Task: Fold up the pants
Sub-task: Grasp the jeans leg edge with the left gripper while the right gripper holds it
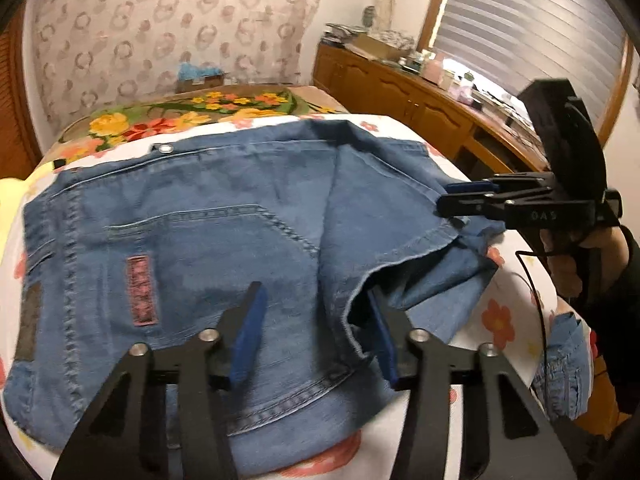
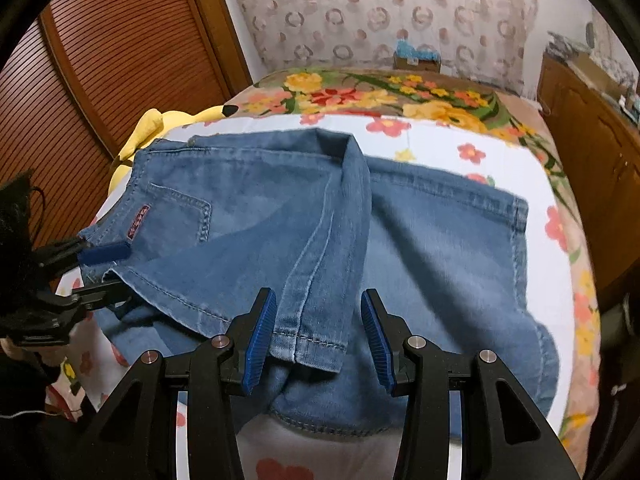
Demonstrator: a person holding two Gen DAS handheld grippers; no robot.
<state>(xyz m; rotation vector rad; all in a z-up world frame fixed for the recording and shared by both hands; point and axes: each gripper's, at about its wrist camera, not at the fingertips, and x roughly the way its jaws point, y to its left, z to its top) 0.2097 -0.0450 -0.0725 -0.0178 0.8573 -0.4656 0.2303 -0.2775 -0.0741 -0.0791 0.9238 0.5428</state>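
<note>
- Nearest the right camera, the right claw (image 2: 320,336) stands half open astride the hem (image 2: 308,340) of a leg folded back over the pants (image 2: 440,248). Its pads are not visibly pressing, and I judge it poised to pinch that hem.
- Beside it, the left claw (image 1: 314,334) is likewise half wide, with one pad over the denim and one tucked under a hem flap (image 1: 360,292), seemingly for a matching hold.
- Beyond, the pants lie spread on the flowered bed (image 2: 440,148), flat for folding.
</note>
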